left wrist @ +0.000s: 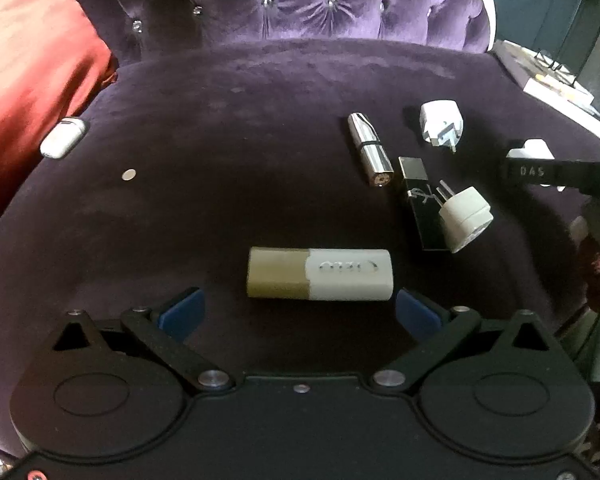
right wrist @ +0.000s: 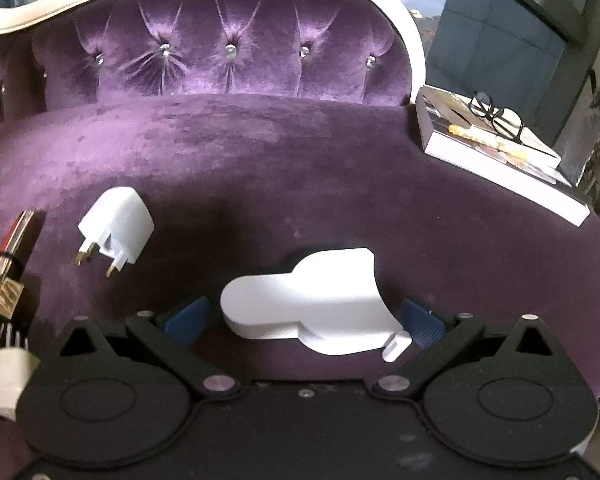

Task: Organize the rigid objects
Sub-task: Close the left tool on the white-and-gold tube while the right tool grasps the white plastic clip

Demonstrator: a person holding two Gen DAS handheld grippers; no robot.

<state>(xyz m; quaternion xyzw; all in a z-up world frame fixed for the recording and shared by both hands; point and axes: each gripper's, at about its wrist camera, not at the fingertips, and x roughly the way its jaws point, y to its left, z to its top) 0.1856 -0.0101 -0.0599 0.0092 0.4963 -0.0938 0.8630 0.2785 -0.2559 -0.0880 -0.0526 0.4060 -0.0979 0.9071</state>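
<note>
Lying between the right gripper's [right wrist: 304, 320] wide-open fingers, the white adapter [right wrist: 308, 304] sits ungrasped on the purple seat [right wrist: 300, 160].

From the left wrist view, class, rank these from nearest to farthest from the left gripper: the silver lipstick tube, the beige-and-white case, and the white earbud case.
1. beige-and-white case: just ahead of the left gripper, between its open jaws.
2. silver lipstick tube: farther out, to the right.
3. white earbud case: far left, beside the red cushion.
</note>
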